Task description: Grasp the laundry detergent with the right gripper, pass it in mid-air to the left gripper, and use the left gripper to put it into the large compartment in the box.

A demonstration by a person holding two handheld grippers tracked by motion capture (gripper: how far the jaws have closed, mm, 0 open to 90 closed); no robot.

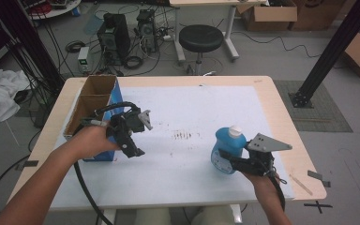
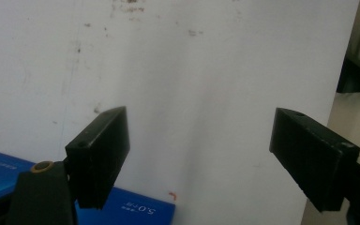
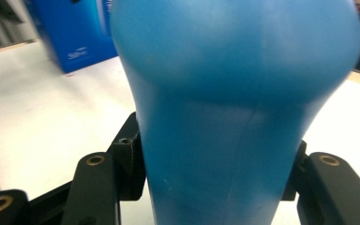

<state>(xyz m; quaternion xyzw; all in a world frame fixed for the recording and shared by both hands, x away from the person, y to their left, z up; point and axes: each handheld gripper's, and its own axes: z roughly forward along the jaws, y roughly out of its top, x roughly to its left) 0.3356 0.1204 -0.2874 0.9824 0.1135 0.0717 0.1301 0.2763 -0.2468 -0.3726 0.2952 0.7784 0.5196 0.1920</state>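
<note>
A blue plastic bottle (image 1: 227, 151) with a white cap (image 1: 235, 130) is at the right of the white mat (image 1: 183, 178). My right gripper (image 1: 225, 158) is shut on its lower body from the near side. In the right gripper view the bottle (image 3: 234, 117) swells wide above the two black fingers (image 3: 129, 159), which press on its narrower part. My left gripper (image 1: 138, 140) hovers over the mat's left side beside an open box. Its jaws stand wide apart in the left gripper view, and the left gripper (image 2: 197, 140) has nothing but white mat between them.
An open box (image 1: 93, 101), blue outside and cardboard brown inside, stands along the table's left edge; its blue side (image 3: 82, 33) appears behind the bottle. A few brown stains (image 1: 183, 136) mark the mat's middle. A black stool (image 1: 200, 38) and cables lie beyond the table.
</note>
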